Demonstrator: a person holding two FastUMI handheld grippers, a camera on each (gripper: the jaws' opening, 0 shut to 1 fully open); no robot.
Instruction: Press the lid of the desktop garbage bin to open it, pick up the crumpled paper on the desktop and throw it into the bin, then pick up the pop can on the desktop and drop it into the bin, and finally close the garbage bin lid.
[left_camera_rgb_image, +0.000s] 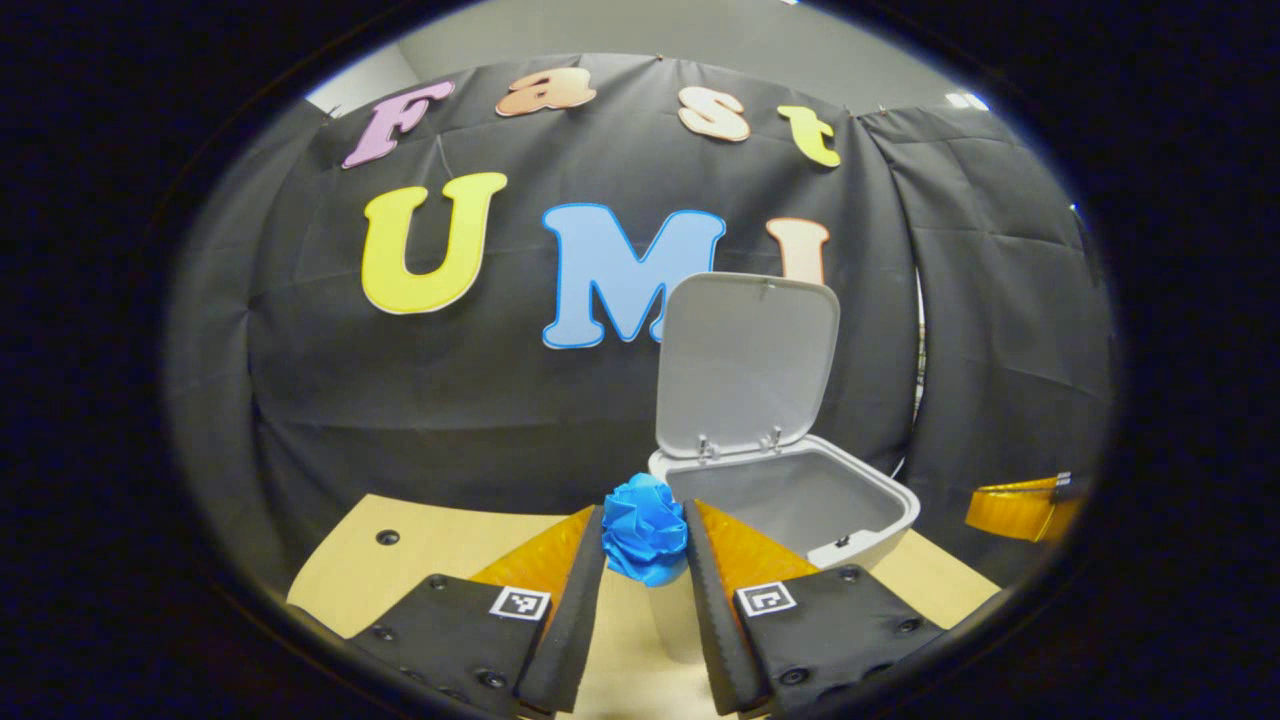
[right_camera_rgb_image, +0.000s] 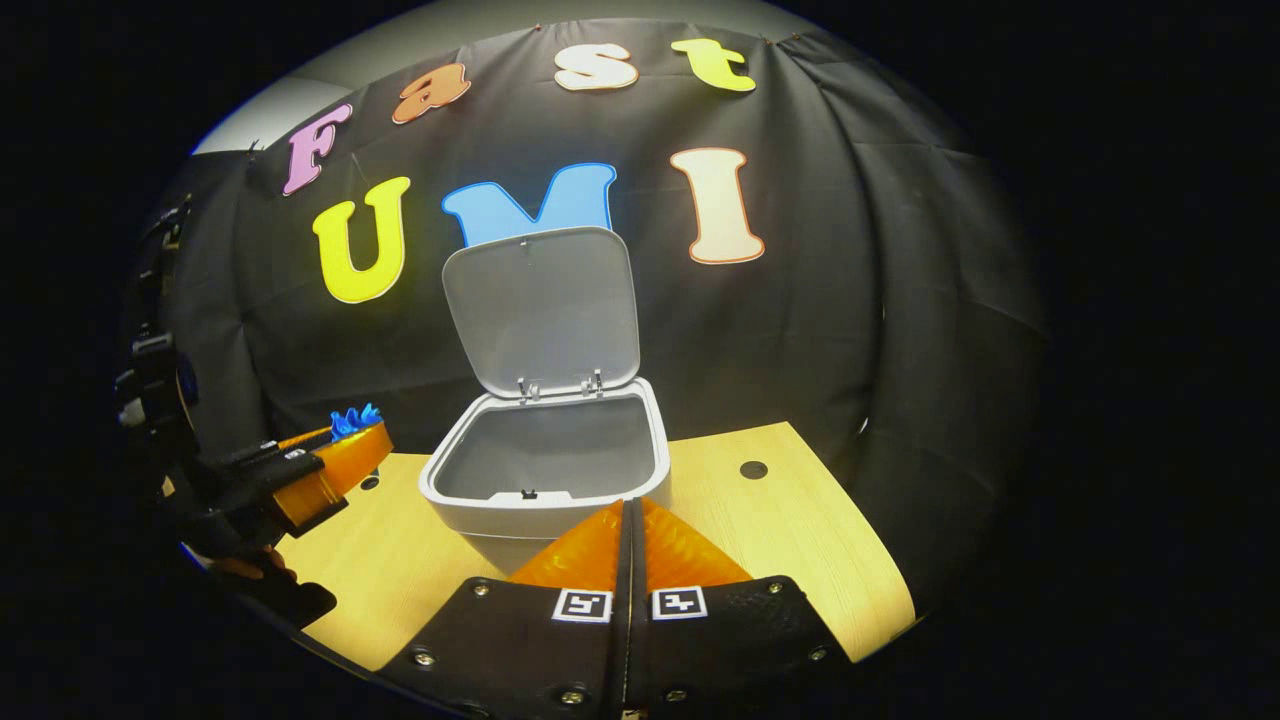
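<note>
In the left gripper view, we have the left gripper closed on the crumpled paper — a blue wad pinched between both fingers near their tips, lifted clear of the wooden desktop. We judge the paper to be very light and soft; it gives under the pads rather than resisting, so a modest squeeze across its widest part is enough, and a harder one would only flatten it. It is not slippery, and its creases help the ribbed fingers bite. The risk we see is that a loose fold catches on a finger when we let go, so we would spread the fingers wide over the opening.

Just to the right of the paper stands the desktop garbage bin, grey-white, its lid tilted up on the rear hinges and its inside bare as far as we can see. The paper hangs just beside the near left corner of the rim, not yet over the mouth.

In the right gripper view, the same bin sits straight ahead, and the right gripper has its fingers pressed together on nothing, low before the bin's front wall.

The pop can — we cannot place it here, so how it will grip remains a guess.
</note>
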